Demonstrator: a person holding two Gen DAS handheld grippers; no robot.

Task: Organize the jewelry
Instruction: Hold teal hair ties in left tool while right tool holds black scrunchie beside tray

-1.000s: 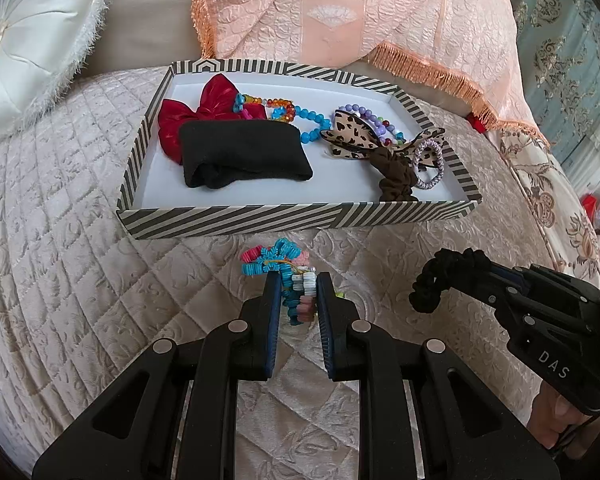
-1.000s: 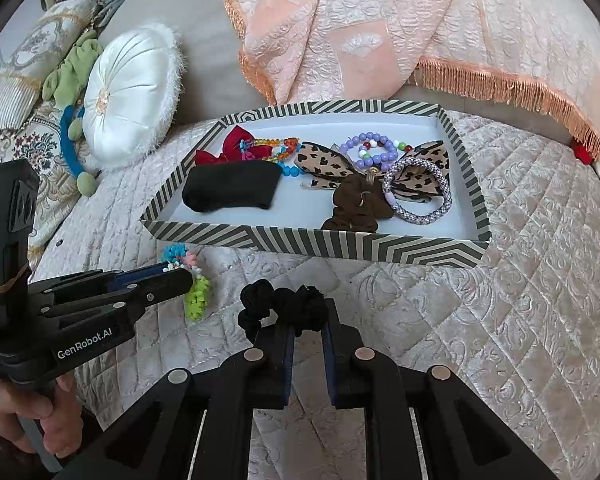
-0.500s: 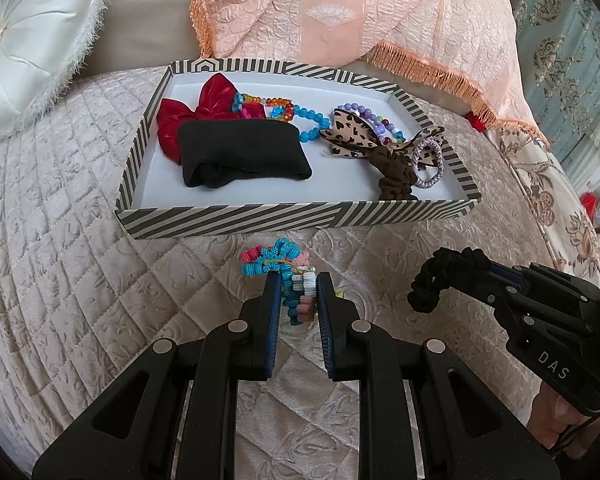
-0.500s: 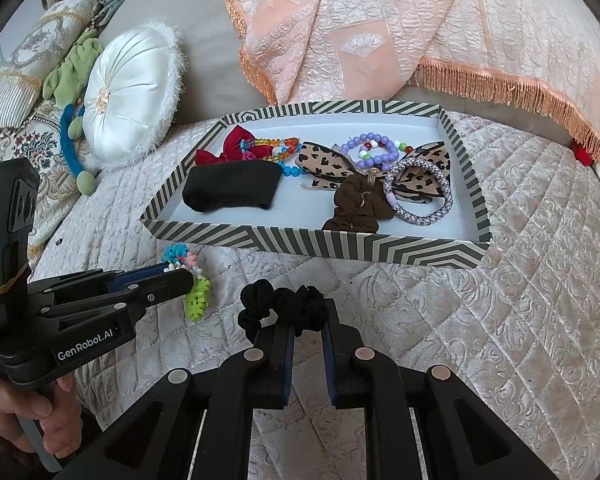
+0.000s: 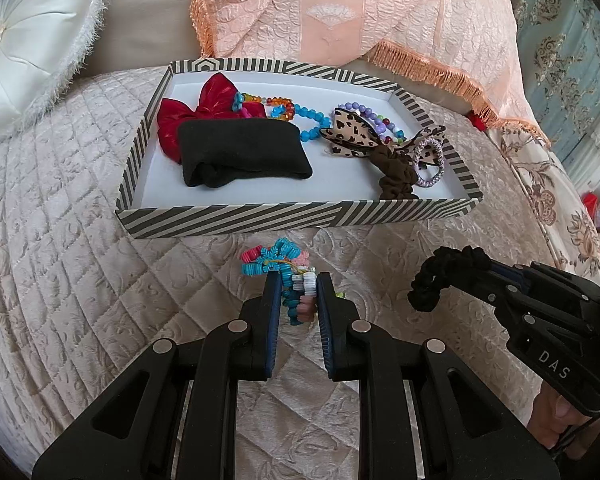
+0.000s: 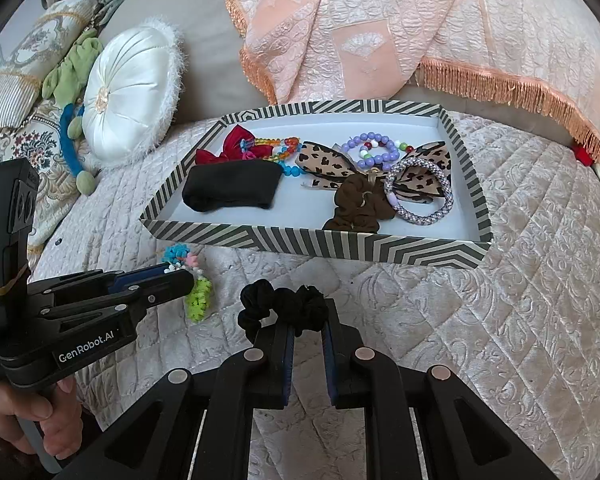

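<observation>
Two hand-held grippers hovered low over a quilted cream bedspread [image 5: 60,280], just short of a shallow striped tray [image 5: 300,220] that lay crosswise ahead of them, its long side facing both.

The left gripper [image 5: 299,300] had its jaws nearly closed, pinching a multicoloured beaded bracelet [image 5: 296,288] of turquoise, pink and white discs. Part of the bracelet spilled forward past the fingertips toward the tray's near wall, and a green stretch showed beneath the jaws in the right wrist view.

The right gripper [image 6: 306,320] was likewise nearly closed, clamping a black scrunchie [image 6: 284,304] that bunched up above and to the left of its fingertips.

The tray already held a red bow [image 5: 208,112], a folded black headband [image 5: 244,152], strings of coloured beads [image 5: 296,116], a leopard-print bow [image 5: 352,136], a brown scrunchie [image 5: 396,168] and a silvery bangle [image 5: 432,160].

Both held pieces sat just in front of the tray's near wall, so the drop looked to lie straight ahead and slightly up over that rim. The left gripper seemed closer to the bare floor at the tray's middle; the right faced the crowded right end.
</observation>
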